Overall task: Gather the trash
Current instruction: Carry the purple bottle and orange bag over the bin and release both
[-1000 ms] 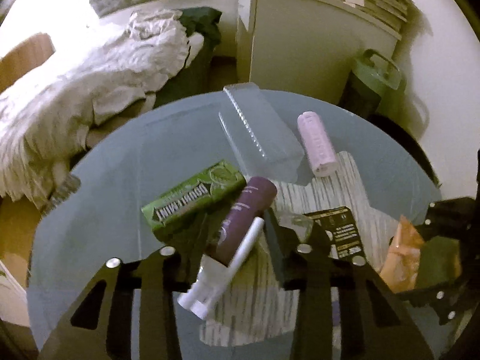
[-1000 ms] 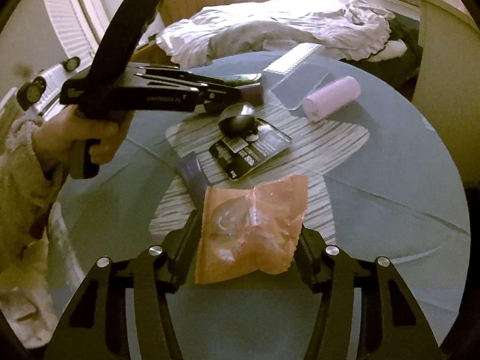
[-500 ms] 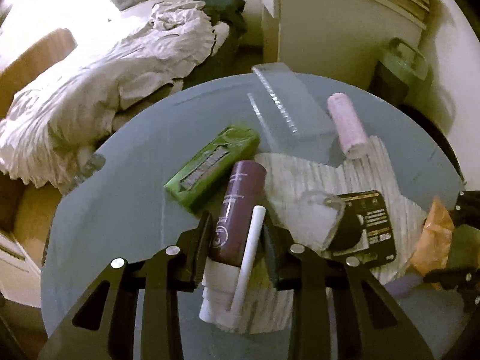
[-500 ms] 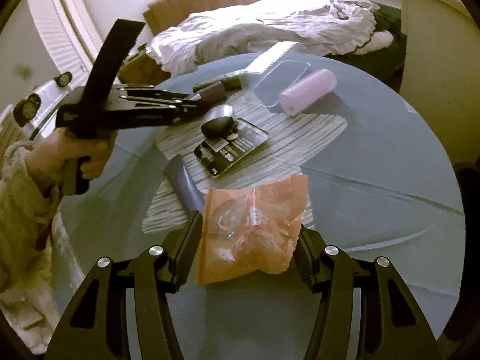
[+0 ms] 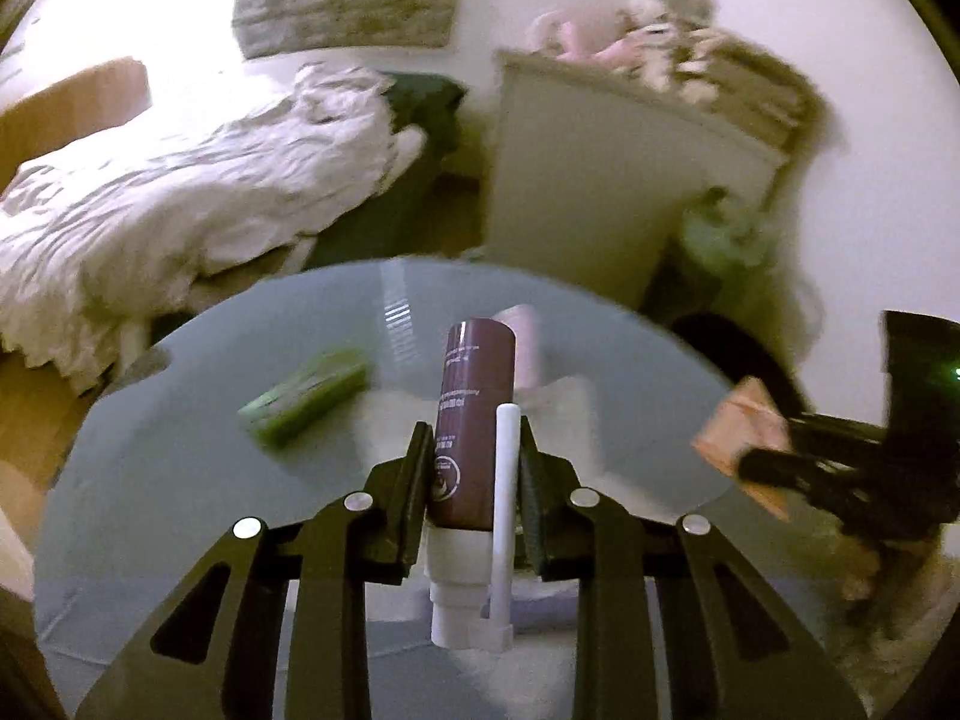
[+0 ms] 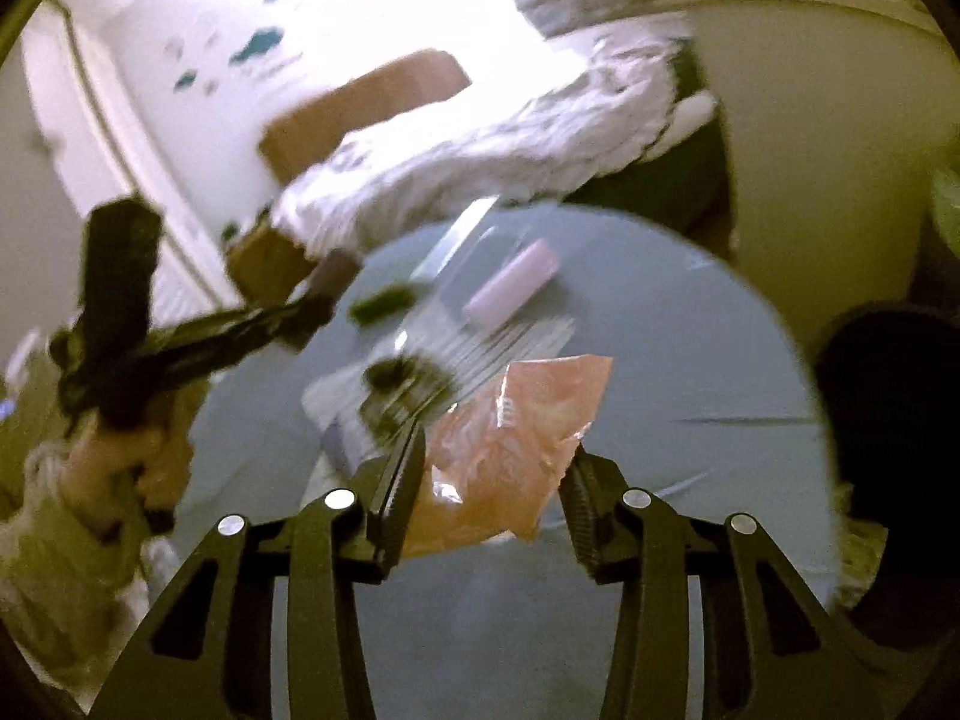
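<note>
Trash items are held clear of the tabletop (image 5: 180, 480): left hand-held gripper (image 5: 477, 474), jaws just closing, clamps a brown bottle (image 5: 474, 396); right hand-held gripper (image 6: 495, 480), jaws just closing, pinches an orange wrapper (image 6: 516, 432).

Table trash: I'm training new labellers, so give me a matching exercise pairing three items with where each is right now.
Things:
1. brown pump bottle
2. orange wrapper
3. green box

Places:
A. lying on the glass table
B. between the right gripper's pads
C. clamped in the left gripper

Pairs: 1-C, 2-B, 3-A
</note>
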The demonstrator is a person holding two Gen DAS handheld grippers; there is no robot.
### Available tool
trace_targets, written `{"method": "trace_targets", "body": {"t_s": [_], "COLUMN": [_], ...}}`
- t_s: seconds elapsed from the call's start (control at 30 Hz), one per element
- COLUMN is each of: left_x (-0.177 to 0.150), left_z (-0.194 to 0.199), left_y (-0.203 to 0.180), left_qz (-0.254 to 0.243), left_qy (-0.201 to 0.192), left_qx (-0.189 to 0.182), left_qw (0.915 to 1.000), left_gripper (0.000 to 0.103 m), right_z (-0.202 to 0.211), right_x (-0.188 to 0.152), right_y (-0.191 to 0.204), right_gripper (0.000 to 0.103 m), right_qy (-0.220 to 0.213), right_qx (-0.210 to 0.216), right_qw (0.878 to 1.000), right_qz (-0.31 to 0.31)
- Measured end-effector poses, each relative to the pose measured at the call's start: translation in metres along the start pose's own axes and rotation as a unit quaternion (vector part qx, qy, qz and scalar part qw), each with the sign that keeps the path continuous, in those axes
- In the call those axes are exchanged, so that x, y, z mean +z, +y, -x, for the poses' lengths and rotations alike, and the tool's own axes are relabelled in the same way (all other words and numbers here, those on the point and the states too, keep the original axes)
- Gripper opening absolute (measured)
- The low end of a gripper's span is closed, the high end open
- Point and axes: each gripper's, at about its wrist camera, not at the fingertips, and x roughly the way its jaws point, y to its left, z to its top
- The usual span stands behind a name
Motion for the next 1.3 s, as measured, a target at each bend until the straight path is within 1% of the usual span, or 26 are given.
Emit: {"method": "trace_targets", "body": {"t_s": [0.07, 0.1, 0.13, 0.23, 0.3, 0.37, 0.53, 0.6, 0.67, 0.77, 0.87, 1.0, 1.1, 1.3], "left_x": [0.008, 0.012, 0.015, 0.023, 0.028, 0.033, 0.038, 0.042, 0.046, 0.046, 0.044, 0.042, 0.047, 0.057], "left_z": [-0.002, -0.004, -0.007, -0.022, -0.039, -0.054, -0.087, -0.098, -0.111, -0.128, -0.144, -0.160, -0.172, -0.183], "left_y": [-0.023, -0.032, -0.044, -0.077, -0.102, -0.123, -0.171, -0.186, -0.196, -0.209, -0.213, -0.219, -0.226, -0.241], "left_qz": [-0.006, -0.008, -0.012, -0.022, -0.026, -0.032, -0.052, -0.058, -0.056, -0.068, -0.067, -0.073, -0.070, -0.071], "left_qy": [-0.006, -0.008, -0.011, -0.012, -0.005, 0.004, 0.018, 0.017, 0.029, 0.044, 0.061, 0.075, 0.078, 0.070], "left_qx": [-0.025, -0.033, -0.041, -0.068, -0.092, -0.110, -0.142, -0.149, -0.160, -0.154, -0.153, -0.154, -0.159, -0.168], "left_qw": [0.9997, 0.9994, 0.9990, 0.9973, 0.9954, 0.9934, 0.9883, 0.9869, 0.9851, 0.9847, 0.9840, 0.9826, 0.9816, 0.9807], "left_gripper": [0.026, 0.026, 0.027, 0.027, 0.027, 0.027, 0.027, 0.027, 0.027, 0.026, 0.025, 0.025, 0.024, 0.024], "right_z": [0.014, 0.024, 0.031, 0.055, 0.070, 0.080, 0.099, 0.098, 0.099, 0.097, 0.095, 0.094, 0.095, 0.096], "right_x": [0.003, 0.005, 0.006, 0.004, -0.001, -0.006, -0.020, -0.021, -0.022, -0.022, -0.024, -0.023, -0.026, -0.028], "right_y": [-0.016, -0.028, -0.038, -0.071, -0.096, -0.116, -0.167, -0.183, -0.194, -0.208, -0.218, -0.219, -0.224, -0.231], "right_gripper": [0.044, 0.041, 0.041, 0.041, 0.041, 0.041, 0.041, 0.041, 0.041, 0.041, 0.041, 0.041, 0.041, 0.041], "right_qy": [-0.024, -0.039, -0.049, -0.078, -0.097, -0.111, -0.145, -0.147, -0.149, -0.141, -0.137, -0.137, -0.137, -0.138], "right_qx": [-0.014, -0.025, -0.033, -0.063, -0.084, -0.096, -0.135, -0.152, -0.159, -0.178, -0.179, -0.184, -0.186, -0.192], "right_qw": [0.999, 0.998, 0.997, 0.992, 0.986, 0.980, 0.962, 0.956, 0.953, 0.949, 0.948, 0.946, 0.942, 0.934], "right_qz": [-0.019, -0.033, -0.044, -0.083, -0.107, -0.132, -0.187, -0.201, -0.212, -0.217, -0.227, -0.230, -0.245, -0.267]}}
